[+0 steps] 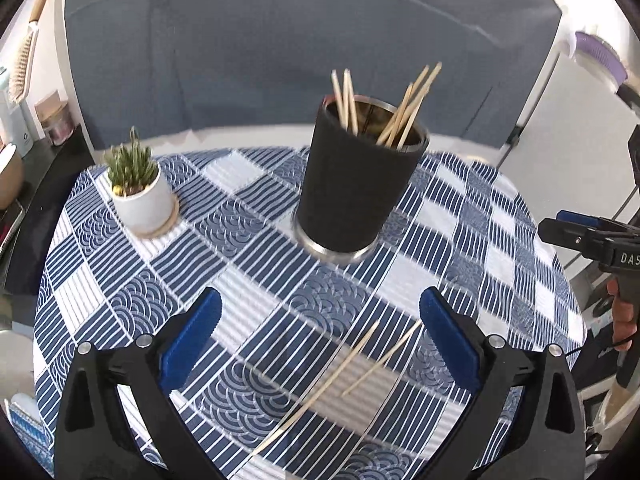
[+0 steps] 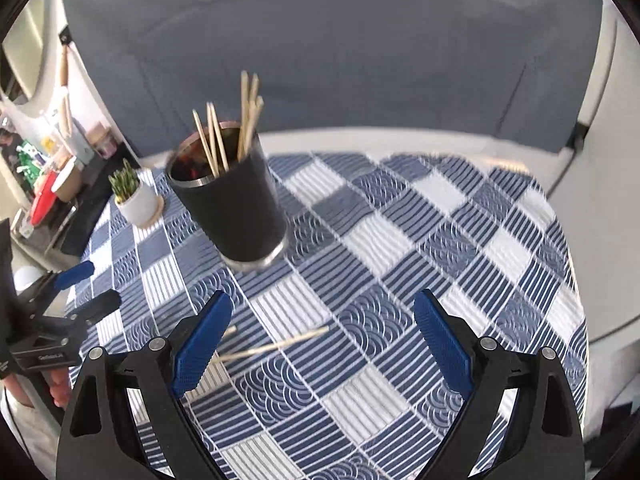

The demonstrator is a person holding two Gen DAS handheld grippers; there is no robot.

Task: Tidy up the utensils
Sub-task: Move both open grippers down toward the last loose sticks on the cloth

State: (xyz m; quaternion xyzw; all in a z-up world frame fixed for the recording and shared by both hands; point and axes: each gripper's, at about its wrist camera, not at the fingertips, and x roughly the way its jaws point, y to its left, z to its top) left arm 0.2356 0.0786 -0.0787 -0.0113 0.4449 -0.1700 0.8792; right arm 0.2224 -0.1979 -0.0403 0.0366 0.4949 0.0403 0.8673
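Both spread, left gripper (image 1: 320, 312) shows two whole chopsticks (image 1: 340, 372); right gripper (image 2: 322, 316) hides their ends.

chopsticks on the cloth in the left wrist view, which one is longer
The left chopstick, running from near the bottom edge up toward the middle. The right chopstick beside it is clearly shorter; both lie loose between the open left tongs.

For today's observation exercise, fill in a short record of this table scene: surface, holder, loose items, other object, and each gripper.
surface: blue-and-white patterned tablecloth
holder: black cup, upright, chopsticks inside
loose items: two chopsticks lying on the cloth
other object: potted plant on a coaster
left gripper: open, above the loose chopsticks
right gripper: open, nothing held
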